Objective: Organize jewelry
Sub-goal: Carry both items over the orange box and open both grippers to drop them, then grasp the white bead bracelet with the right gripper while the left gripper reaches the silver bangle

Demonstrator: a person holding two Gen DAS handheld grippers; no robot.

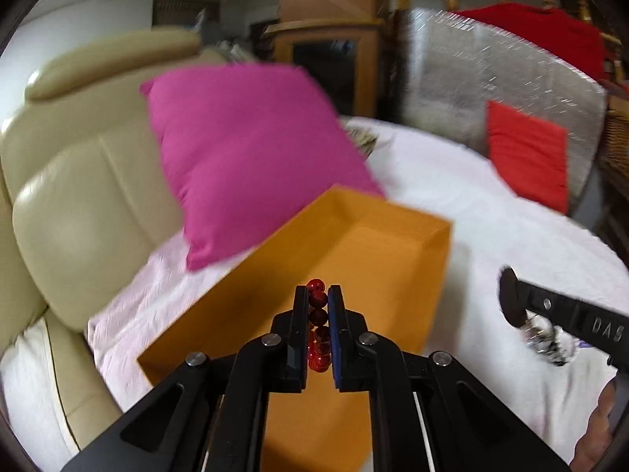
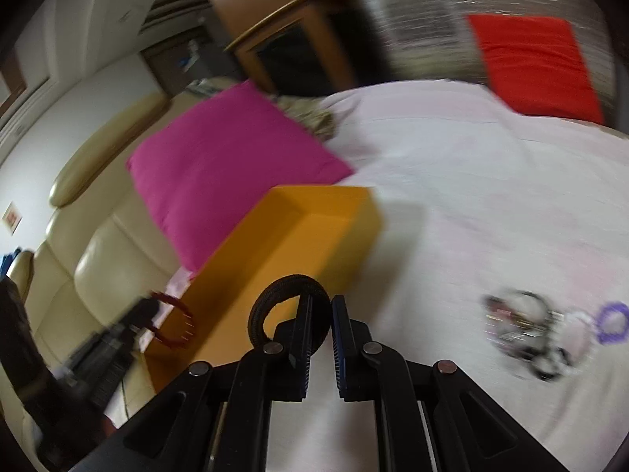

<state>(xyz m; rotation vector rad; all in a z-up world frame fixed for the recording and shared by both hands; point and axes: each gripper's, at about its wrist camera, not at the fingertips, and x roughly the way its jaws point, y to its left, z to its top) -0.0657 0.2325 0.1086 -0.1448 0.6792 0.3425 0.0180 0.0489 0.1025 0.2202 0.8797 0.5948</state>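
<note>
My left gripper (image 1: 317,295) is shut on a red bead bracelet (image 1: 317,322) and holds it above the open orange box (image 1: 385,244) on the white bedcover. In the right wrist view that bracelet (image 2: 175,322) hangs at the box's near left corner. My right gripper (image 2: 321,306) is shut on a black ring bracelet (image 2: 275,295), beside the orange box (image 2: 298,236). It also shows at the right of the left wrist view (image 1: 511,299). A blurred pile of jewelry (image 2: 523,334) with a purple ring (image 2: 611,322) lies on the cover to the right.
A magenta pillow (image 1: 251,149) leans behind the box against a cream leather sofa back (image 1: 78,196). A red cushion (image 1: 526,153) leans on a silver padded sheet (image 1: 491,70) at the far right. The white cover (image 2: 471,177) spreads to the right of the box.
</note>
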